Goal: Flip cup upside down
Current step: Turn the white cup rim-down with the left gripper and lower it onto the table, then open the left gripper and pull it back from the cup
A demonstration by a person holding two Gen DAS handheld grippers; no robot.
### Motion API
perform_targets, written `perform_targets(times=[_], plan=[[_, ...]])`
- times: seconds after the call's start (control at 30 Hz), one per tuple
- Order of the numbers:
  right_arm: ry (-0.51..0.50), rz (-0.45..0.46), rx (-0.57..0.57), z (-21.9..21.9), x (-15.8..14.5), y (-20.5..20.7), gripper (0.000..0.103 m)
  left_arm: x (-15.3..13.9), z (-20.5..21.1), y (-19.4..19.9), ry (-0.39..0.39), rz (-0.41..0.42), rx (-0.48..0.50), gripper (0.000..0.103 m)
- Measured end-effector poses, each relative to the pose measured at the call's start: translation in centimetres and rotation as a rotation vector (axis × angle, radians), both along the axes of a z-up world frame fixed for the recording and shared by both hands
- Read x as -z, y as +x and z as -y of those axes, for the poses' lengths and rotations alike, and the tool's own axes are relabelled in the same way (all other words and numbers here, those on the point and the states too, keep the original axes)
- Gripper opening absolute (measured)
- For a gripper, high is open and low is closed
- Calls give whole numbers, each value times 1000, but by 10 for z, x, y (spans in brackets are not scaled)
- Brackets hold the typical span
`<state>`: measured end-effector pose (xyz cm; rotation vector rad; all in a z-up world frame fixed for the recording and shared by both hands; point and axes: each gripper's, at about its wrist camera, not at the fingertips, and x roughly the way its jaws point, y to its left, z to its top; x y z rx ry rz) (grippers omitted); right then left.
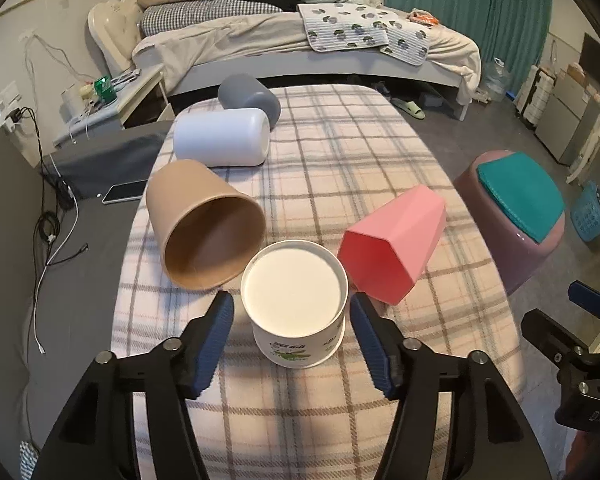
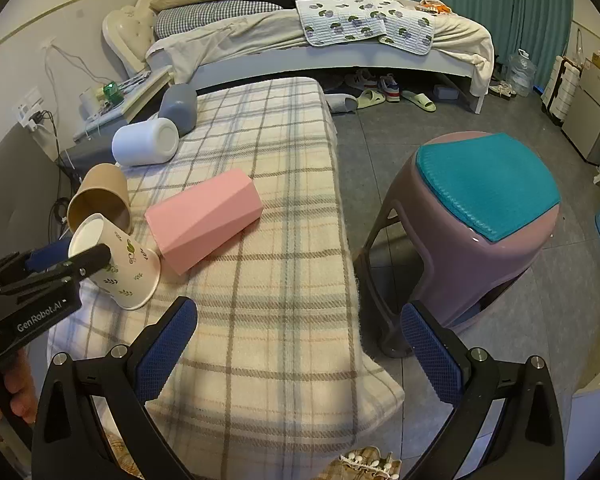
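Note:
A white paper cup [image 1: 296, 306] with green leaf print stands upside down on the plaid cloth, base up; it also shows in the right wrist view [image 2: 118, 262]. My left gripper [image 1: 292, 322] is open, its blue pads on either side of the cup and apart from it. It also shows in the right wrist view [image 2: 70, 256]. A brown paper cup [image 1: 204, 224], a pink faceted cup [image 1: 396, 240], a white cup [image 1: 222, 137] and a grey cup [image 1: 250, 98] lie on their sides. My right gripper [image 2: 300, 344] is open and empty above the cloth's near right edge.
The plaid cloth [image 2: 276, 240] covers a narrow table. A purple stool [image 2: 480, 216] with a teal cushion stands to the right. A phone [image 1: 124, 191] lies on the grey surface to the left. A bed [image 2: 300, 36] is behind.

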<state>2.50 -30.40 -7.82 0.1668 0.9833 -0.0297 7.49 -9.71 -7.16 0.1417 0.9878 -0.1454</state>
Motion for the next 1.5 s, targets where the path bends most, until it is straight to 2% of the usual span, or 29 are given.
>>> perform_targets(times=[0.27,0.33,0.53,0.77,0.9,1.0,1.13,1.5], plan=[[0,15,6,0,-8,-6,102,0,-6,-3,-21,-26,-15,65],[7,23,7,0,-12,-8,102,-1,-6,-6,-15,-18,-17,74],[25,54,12,0,-26,-13,102,-10,-5,-15,-25,-2,14,85],[18,101,8,-7,-50,-25,102,-29,-16,-32,-76,17,17,88],[11,130,7,-13,-65,-37,102,-49,-26,-51,-87,61,13,89],[0,153,-3,-21,-76,-49,102,-64,-35,-66,-103,95,12,95],[-7,190,-21,-32,-90,-67,102,-81,-51,-85,-129,143,-9,98],[-42,250,-39,-64,-104,-105,102,-96,-96,-133,-169,232,-77,99]])
